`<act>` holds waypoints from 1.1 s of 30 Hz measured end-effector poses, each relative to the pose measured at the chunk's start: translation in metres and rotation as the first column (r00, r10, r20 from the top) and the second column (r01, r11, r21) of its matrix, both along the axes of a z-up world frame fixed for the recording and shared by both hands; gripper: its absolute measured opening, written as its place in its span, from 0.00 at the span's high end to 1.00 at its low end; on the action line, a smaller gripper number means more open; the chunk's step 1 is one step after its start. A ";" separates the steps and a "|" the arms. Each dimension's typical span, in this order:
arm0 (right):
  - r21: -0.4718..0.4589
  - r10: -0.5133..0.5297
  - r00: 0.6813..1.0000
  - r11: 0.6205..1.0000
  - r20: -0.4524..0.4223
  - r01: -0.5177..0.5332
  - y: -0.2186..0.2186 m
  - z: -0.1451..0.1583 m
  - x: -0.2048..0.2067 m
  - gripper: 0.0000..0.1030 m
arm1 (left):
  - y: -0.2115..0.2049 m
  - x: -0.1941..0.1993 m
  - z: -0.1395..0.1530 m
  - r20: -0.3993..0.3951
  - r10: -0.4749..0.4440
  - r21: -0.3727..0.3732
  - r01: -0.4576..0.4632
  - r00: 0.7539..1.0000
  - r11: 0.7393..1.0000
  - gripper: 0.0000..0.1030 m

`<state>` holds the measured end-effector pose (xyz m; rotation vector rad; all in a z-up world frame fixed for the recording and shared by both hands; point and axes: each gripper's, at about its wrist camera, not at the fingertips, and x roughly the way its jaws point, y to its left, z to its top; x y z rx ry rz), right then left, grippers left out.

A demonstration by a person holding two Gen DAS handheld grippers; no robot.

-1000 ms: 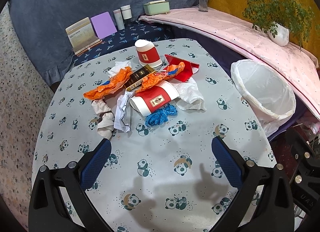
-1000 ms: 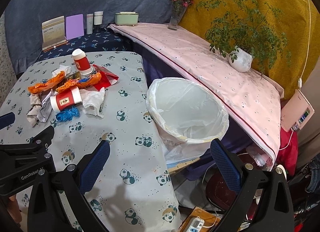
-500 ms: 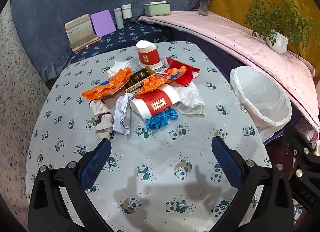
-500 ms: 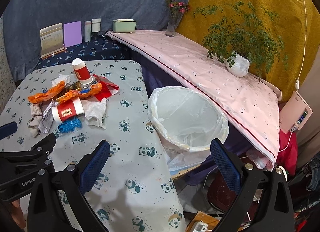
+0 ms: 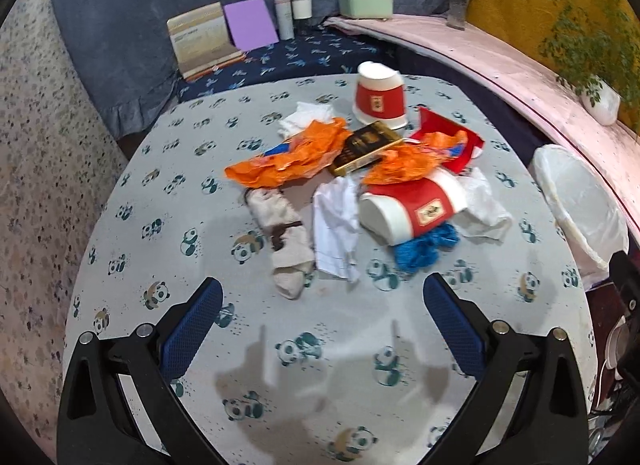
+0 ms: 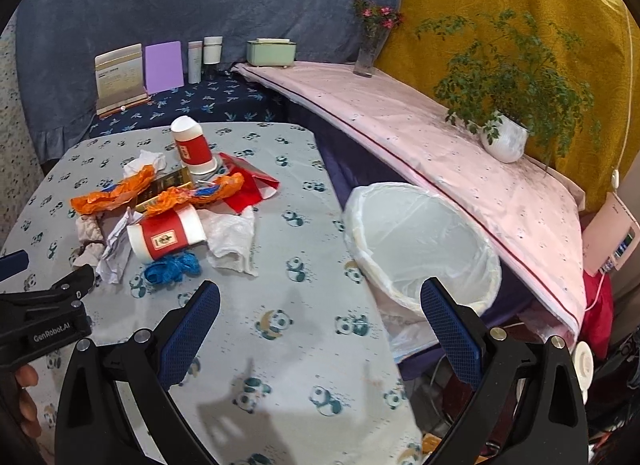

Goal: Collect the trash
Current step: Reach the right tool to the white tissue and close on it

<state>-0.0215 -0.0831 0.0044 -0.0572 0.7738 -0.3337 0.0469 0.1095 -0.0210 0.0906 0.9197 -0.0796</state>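
Note:
A pile of trash lies mid-table: a red and white paper cup on its side [image 5: 416,207] [image 6: 166,235], an upturned cup [image 5: 379,96], orange wrappers [image 5: 292,157], a dark gold box [image 5: 362,147], white crumpled paper [image 5: 336,225], a stained tissue [image 5: 286,235], a blue crumpled piece [image 5: 426,247] and a white plastic bag [image 5: 482,205]. My left gripper [image 5: 320,323] is open and empty, just short of the pile. My right gripper [image 6: 320,327] is open and empty over the table's right edge, next to the white-lined bin [image 6: 420,241] [image 5: 580,201].
The panda-print table [image 5: 168,201] meets a dark blue bench with a book stand [image 5: 200,39], a purple card, two bottles and a green box [image 5: 366,5]. A pink-covered shelf [image 6: 420,133] holds a vase and a potted plant [image 6: 504,141]. Cables and a device lie at right.
Both grippers have moved forward toward the pile, which now looks larger and nearer. The left view has swung left, so the bin sits at its right edge. Both stay open.

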 end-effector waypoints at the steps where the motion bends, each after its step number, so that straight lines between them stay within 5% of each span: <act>1: 0.001 0.008 1.000 1.000 -0.003 -0.008 0.003 -0.002 0.004 0.07 | 0.005 0.004 -0.002 -0.005 0.008 -0.006 -0.008 1.000 1.000 0.07; 12: 0.014 0.089 0.996 0.996 -0.017 -0.089 0.026 -0.025 0.054 0.08 | 0.044 0.055 -0.023 -0.059 0.056 -0.064 -0.060 0.997 0.996 0.07; 22: 0.158 0.101 0.990 0.984 -0.098 -0.085 0.015 -0.065 0.103 0.34 | 0.051 0.091 -0.052 -0.135 0.074 -0.098 -0.088 0.988 0.991 0.08; 33: 0.245 0.130 0.978 0.966 -0.162 -0.088 0.009 -0.096 0.128 0.61 | 0.049 0.100 -0.074 -0.215 0.021 -0.140 -0.052 0.976 0.989 0.47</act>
